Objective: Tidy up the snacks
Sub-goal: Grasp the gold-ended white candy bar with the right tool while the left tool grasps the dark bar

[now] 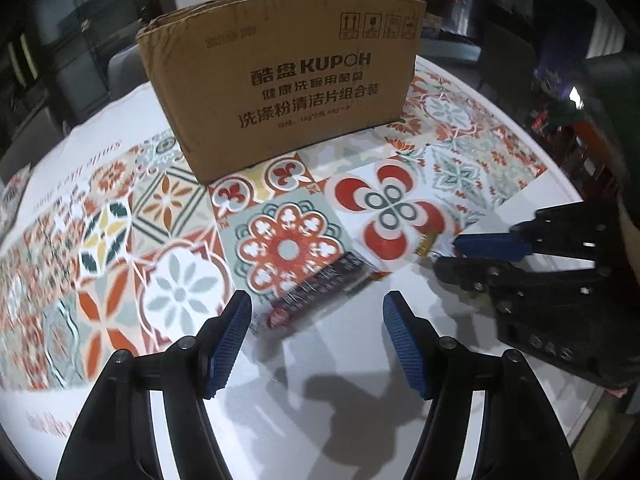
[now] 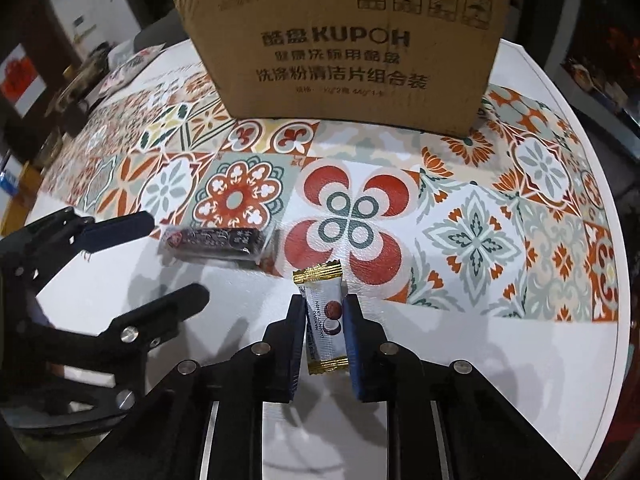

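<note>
The table [image 2: 540,360] fills most of both views, white at its rim and covered across the middle by a cloth [image 2: 480,236] printed with red, orange and grey-green tile patterns; at top centre of each frame stands the cardboard box [image 2: 348,60], brown, printed KUPOH with dark characters beneath and handling symbols at its upper right corner, resting on the far part of the cloth; its inside cannot be seen

The left gripper [image 1: 316,336] takes up the bottom of the left wrist view – its blue-padded fingers are spread wide with nothing between them, hovering over the white table edge; just ahead of them, at lower centre of that frame, lies the dark snack packet [image 1: 316,288], long and black-wrapped with a red mark at one end, lying flat across the border of cloth and bare table; in the right wrist view the same packet sits at centre left, near the left gripper's upper finger but apart from it

The right gripper [image 2: 325,320] – bottom centre of its own view – has its fingers pressed against both sides of the white snack bar [image 2: 323,312], a small white wrapper with gold crimped ends, held lengthwise above the table's near edge
</note>
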Tool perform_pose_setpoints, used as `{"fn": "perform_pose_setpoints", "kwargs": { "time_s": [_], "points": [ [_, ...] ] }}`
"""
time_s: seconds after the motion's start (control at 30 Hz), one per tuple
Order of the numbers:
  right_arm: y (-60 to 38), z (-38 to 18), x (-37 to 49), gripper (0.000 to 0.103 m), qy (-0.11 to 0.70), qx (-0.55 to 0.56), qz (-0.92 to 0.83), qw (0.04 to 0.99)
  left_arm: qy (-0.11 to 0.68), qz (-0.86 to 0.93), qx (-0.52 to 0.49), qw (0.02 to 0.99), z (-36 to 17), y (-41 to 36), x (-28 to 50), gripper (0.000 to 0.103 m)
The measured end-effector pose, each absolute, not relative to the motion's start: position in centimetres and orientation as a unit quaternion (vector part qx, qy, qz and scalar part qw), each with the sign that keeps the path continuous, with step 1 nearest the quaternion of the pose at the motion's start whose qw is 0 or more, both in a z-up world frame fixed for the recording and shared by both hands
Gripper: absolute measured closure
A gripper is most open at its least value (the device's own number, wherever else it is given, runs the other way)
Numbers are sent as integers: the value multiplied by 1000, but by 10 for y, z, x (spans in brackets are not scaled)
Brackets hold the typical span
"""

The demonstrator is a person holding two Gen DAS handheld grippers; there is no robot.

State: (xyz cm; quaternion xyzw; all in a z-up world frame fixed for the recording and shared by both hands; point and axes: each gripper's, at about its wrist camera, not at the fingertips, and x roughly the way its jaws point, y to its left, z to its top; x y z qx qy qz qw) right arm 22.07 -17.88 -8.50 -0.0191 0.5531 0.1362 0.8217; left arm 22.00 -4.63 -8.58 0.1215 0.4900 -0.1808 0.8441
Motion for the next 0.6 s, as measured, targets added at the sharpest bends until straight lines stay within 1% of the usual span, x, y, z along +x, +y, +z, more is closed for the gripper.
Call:
{"fn": "perform_pose_setpoints", "kwargs": {
  "time_s": [0.17, 0.37, 0.43, 0.5, 0.57, 0.6],
  "points": [
    [-168, -86, 220, 83, 557, -17, 131, 820, 493, -202, 157, 832, -92, -49, 231, 36],
    [-166, -90, 219, 83, 561, -17, 125, 818, 522, -226, 158, 807, -107, -55, 243, 39],
    [-167, -90, 219, 83, 562, -13, 120, 818, 528, -226, 154, 804, -113, -57, 246, 47],
    [-167, -90, 220, 82, 561, -9, 120, 819, 532, -220, 152, 803, -118, -59, 249, 50],
    [-167, -90, 220, 83, 562, -8, 116, 819, 532, -218, 144, 805, -120, -58, 250, 56],
    [-167, -90, 220, 83, 562, -7, 115, 819, 534, -219, 136, 805, -119, -58, 250, 64]
  ]
}}
